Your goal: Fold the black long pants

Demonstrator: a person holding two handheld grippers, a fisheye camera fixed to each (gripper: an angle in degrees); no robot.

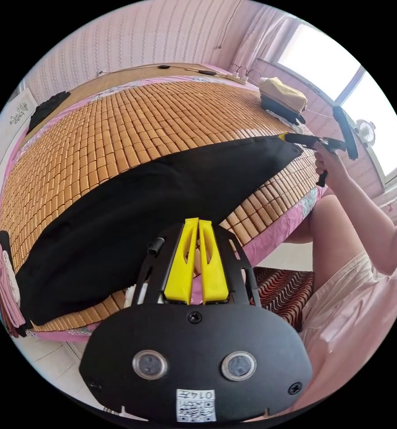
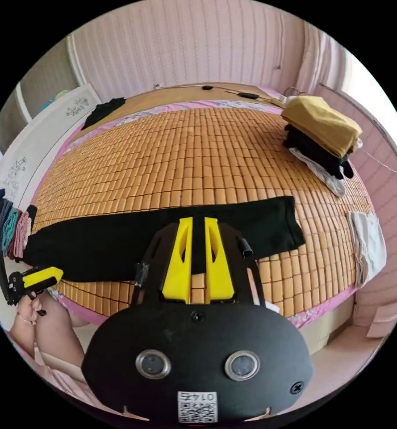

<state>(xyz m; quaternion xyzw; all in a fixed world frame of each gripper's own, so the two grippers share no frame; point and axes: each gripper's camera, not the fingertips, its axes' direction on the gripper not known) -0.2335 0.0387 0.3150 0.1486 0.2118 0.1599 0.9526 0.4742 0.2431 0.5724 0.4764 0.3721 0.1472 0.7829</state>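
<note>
Looking past my left gripper (image 1: 197,223), I see its yellow jaws nearly pressed together, a thin slit between them, tips at the near edge of the black long pants (image 1: 153,210); whether any cloth is caught there I cannot tell. In the right gripper view my right gripper (image 2: 198,221) has its jaws slightly spread, with black cloth showing through the gap, and it seems to hover over the pants without pinching them.

The pants lie as one long narrow band along the near side of the bamboo mat (image 1: 131,120), flat and smooth. I judge the legs are already laid one over the other lengthwise, and the folds across the length are not yet done.

Farther off in the left gripper view, the right gripper sits by the far end of the band, held in my hand (image 1: 330,163). Beyond that rests a pile of folded clothes (image 2: 321,129).
</note>
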